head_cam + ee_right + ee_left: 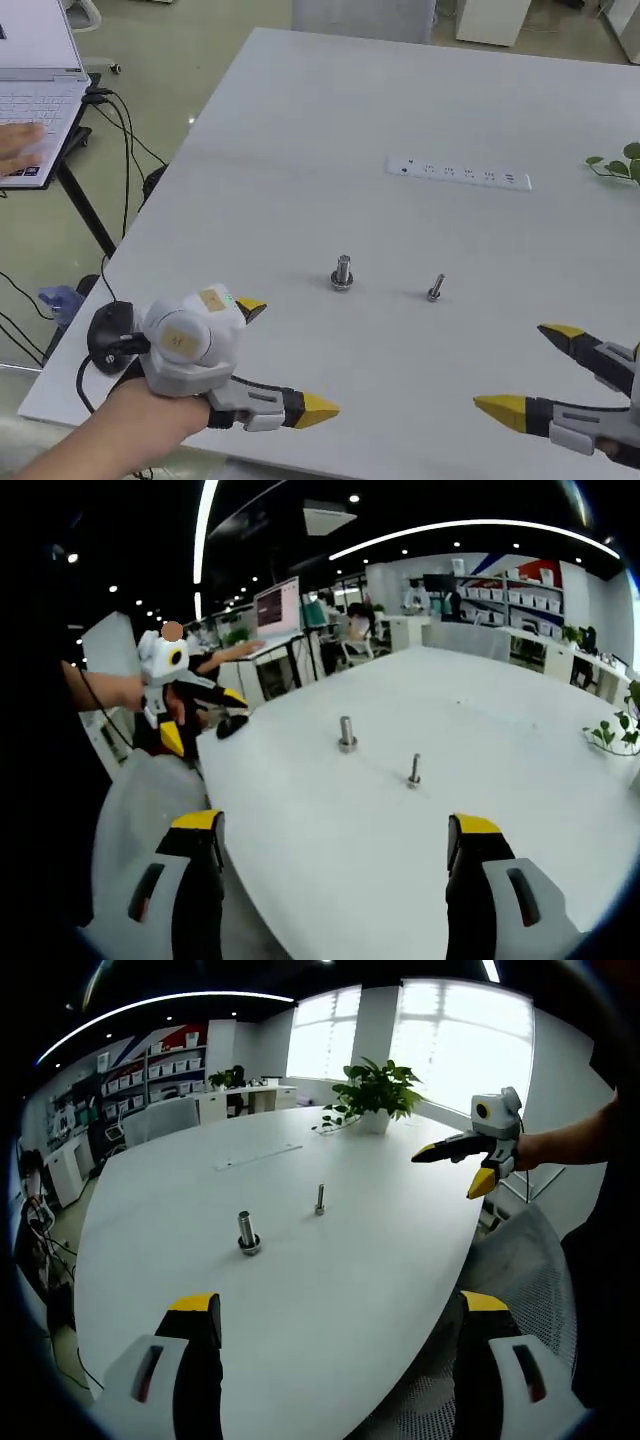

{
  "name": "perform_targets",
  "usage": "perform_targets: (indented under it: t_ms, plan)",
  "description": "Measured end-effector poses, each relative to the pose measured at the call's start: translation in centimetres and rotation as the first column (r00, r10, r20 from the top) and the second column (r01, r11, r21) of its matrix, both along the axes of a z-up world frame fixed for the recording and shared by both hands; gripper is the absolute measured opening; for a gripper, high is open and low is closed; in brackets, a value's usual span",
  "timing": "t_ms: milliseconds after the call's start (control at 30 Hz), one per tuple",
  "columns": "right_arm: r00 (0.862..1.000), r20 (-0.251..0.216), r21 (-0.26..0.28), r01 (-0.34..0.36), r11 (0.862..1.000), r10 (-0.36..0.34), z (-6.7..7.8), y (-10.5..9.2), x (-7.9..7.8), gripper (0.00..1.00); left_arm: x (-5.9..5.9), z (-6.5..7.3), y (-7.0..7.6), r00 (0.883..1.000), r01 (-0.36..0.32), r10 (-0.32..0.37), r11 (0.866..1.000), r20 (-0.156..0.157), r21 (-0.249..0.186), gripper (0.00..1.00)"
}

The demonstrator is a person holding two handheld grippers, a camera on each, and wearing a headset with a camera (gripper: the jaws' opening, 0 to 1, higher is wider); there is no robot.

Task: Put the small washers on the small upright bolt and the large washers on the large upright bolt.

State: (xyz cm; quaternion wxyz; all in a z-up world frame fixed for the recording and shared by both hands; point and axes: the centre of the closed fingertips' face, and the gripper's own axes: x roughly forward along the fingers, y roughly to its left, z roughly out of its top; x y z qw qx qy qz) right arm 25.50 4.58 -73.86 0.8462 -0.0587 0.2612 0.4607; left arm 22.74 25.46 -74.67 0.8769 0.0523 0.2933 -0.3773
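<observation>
Toward the near edge of the table [300, 120], in the head view, I see the large bolt [342, 272] and the small bolt [436, 288] standing upright, side by side but apart, the large one nearer the left edge, with a power strip [458, 173] lying beyond them toward the far edge. The left gripper [286, 357] hangs over the near left corner and the right gripper [528, 368] over the near edge further right, both with jaws spread wide and nothing between them. From the left gripper view, the two bolts stand ahead in mid-table, the large one [247, 1232] closer, and the right gripper [452, 1170] hovers off the table's edge, gaping. From the right gripper view, my own jaws rise wide and empty, and the left gripper [203, 720] sits by the table's corner, likewise spread. Where the washers lie I cannot tell. I judge them thin, stiff, light steel rings, slick on this smooth top, so I would pinch each across its rim and lower it squarely over the thread. The bolts look free-standing and could tip if knocked.
</observation>
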Motion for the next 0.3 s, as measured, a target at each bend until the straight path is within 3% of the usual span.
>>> perform_targets:
  t_ms: [300]
  plan:
    - [1.0, -0.006, 0.028, 0.007, 1.0, -0.006, 0.04, -0.24, -0.25, 0.99, -0.26, -0.13, -0.15, 1.0, 0.002, -0.002, 1.0, 0.006, 0.01, 0.98]
